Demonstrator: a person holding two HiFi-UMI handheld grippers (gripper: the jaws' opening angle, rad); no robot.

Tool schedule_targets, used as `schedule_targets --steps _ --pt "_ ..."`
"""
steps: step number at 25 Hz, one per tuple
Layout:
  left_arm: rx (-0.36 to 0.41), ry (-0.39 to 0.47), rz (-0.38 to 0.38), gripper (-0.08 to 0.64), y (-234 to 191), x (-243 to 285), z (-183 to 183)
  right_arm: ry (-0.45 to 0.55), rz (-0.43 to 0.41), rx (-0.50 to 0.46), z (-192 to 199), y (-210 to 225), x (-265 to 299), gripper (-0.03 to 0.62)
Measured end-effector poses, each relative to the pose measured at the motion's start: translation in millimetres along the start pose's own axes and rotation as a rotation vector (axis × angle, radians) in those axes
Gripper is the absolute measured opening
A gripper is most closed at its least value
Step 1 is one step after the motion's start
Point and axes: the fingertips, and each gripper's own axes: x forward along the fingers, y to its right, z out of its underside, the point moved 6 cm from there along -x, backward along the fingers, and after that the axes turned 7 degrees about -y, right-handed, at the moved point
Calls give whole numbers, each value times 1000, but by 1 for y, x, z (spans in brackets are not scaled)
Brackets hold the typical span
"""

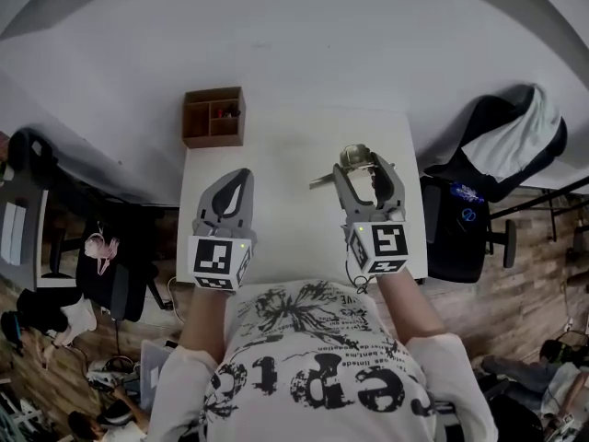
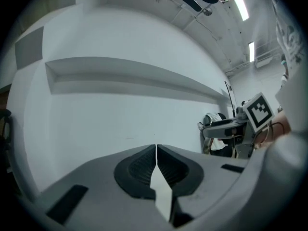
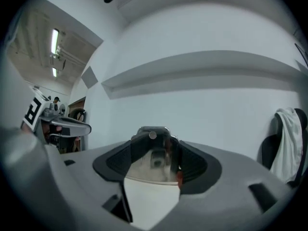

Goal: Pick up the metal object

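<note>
Table (image 1: 285, 155): white top, far edge set against a pale wall (image 1: 294, 35). It is the largest thing in the head view and bare over most of its middle.
Person (image 1: 313, 366): stands at the table's near edge in a white T-shirt with black print, with one tool in each hand.
Chair (image 1: 492, 150): black office chair just off the table's right edge. A white garment (image 1: 545, 118) is draped over its back.
Wooden box (image 1: 213, 116): small open organiser with compartments at the far-left corner of the table. Its contents are too small to tell.
Left tongs (image 1: 242, 175): over the left half of the table, tips pointing toward the far edge and marker cube toward the near edge. The jaws are together with only a hairline seam between the ribbed pads. Nothing is held.
Right tongs (image 1: 366, 173): over the right half of the table, tips toward the far edge. The jaws are spread wide, and the pads close in on either side of the metal object (image 1: 353, 157), gripping it.
Metal object: shiny rounded body, dark on top, with a small round stud. It sits between the tips of the right tongs, toward the far-right corner of the table. In the head view a thin piece juts out to the left of the tongs. In the right gripper view it fills the gap from pad to pad. I cannot tell whether it is clear of the table.
</note>
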Motion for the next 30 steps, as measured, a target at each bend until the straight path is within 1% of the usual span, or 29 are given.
schedule_targets --steps 3,6,10,17,22,30 --pt "-4 16 -26 12 -2 -5 -7 36 -15 -13 -9 -2 -6 281" --pt "0 18 -38 12 0 -7 -11 47 -23 -20 -11 -3 -8 281" --pt "0 12 -47 12 2 -8 -12 63 -37 1 -8 -4 -9 281" --pt "-4 1 -52 12 3 -12 -11 37 -56 10 -1 -10 -7 281" --pt "-13 -9 -54 12 3 -13 -8 35 -57 -12 1 -16 -9 281" --pt "6 -21 -40 12 6 -11 -8 27 -44 -9 1 -17 -7 281"
